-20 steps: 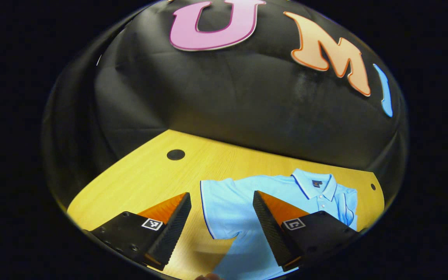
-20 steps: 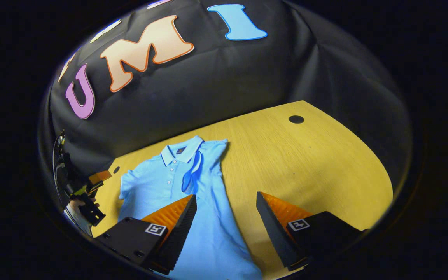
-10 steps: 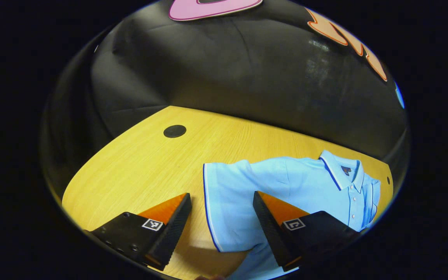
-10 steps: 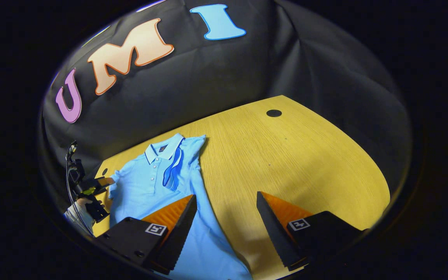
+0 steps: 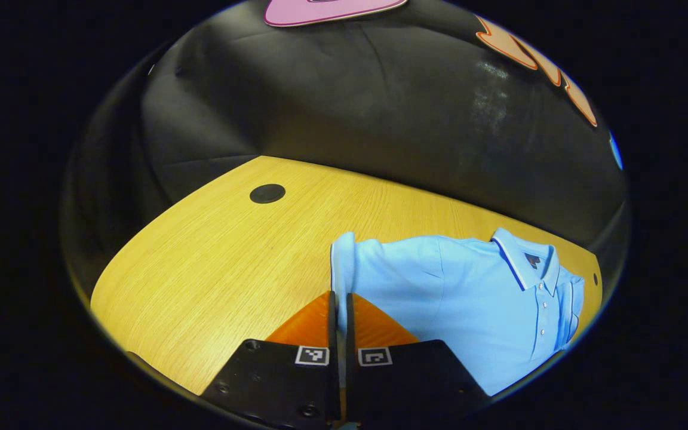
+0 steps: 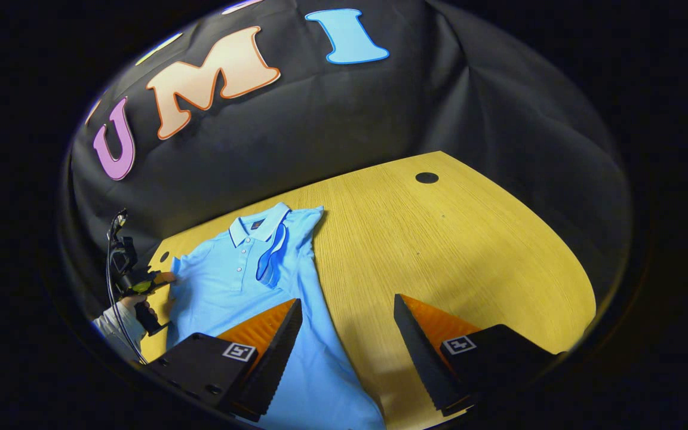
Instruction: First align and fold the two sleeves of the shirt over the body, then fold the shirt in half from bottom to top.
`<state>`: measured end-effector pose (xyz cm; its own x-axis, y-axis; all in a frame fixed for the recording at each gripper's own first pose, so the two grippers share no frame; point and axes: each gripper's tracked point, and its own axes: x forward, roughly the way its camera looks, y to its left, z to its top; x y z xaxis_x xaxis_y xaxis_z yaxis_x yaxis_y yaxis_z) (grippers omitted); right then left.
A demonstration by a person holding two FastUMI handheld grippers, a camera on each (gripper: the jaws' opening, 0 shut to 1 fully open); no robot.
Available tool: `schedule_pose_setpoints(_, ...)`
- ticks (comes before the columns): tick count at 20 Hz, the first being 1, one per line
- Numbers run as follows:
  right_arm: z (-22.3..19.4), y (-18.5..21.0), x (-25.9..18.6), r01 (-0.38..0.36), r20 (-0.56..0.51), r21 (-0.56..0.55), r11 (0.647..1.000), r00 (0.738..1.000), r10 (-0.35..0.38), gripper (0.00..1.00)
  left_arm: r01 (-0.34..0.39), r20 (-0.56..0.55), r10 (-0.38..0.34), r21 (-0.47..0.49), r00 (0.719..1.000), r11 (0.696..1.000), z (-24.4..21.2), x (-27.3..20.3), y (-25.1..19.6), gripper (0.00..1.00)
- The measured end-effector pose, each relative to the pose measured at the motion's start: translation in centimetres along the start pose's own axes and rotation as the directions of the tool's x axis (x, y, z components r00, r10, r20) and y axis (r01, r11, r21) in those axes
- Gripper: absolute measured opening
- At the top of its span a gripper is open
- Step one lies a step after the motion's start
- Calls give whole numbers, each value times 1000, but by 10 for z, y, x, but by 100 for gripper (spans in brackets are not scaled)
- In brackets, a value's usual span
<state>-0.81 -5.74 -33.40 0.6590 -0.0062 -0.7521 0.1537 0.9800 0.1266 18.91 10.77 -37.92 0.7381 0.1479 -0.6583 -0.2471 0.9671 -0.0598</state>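
Observation:
A light blue polo shirt (image 5: 469, 292) lies flat on the wooden table (image 5: 200, 269), collar toward the far wall. My left gripper (image 5: 340, 298) is shut on the hem of its left sleeve (image 5: 344, 257), and the cloth rises between the fingers. In the right gripper view the shirt (image 6: 230, 286) has its other sleeve (image 6: 272, 257) folded over the body. My right gripper (image 6: 347, 310) is open above the shirt's lower right edge, one finger over cloth, one over bare table. The left gripper (image 6: 147, 283) shows far off, at the sleeve, in a hand (image 6: 132, 307).
A black round hole cover (image 5: 267, 193) sits in the table to the far left, and another (image 6: 426, 177) to the far right. A small hole (image 6: 163, 257) lies near the collar. The black cloth wall stands close behind the table's back edge.
My left gripper has gone from open around the sleeve hem to shut on it, and the sleeve edge has lifted a little. The right gripper stays open, almost unmoved.

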Motion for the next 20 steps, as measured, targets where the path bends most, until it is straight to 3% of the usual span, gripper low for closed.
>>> schedule_pose_setpoints(5, -4, -8, -8, -6, 5, 20, 1000, 1000, 6, 97, 37, 32, -38, 27, 999, 999, 16, -11, -29, 0)
schedule_pose_setpoints(12, -3, -20, -17, -15, 12, 34, 999, 1000, 15, 98, 142, 48, -147, 93, 988, 986, 27, -31, -102, 0)
schedule_pose_setpoints(17, -7, -27, -21, -11, 7, 53, 999, 1000, 10, 97, 225, 31, -232, 140, 972, 964, 16, -38, -166, 0)
schedule_pose_setpoints(20, -8, -31, -25, -7, 5, 48, 999, 1000, 7, 97, 232, 14, -238, 167, 971, 958, 6, -39, -189, 0)
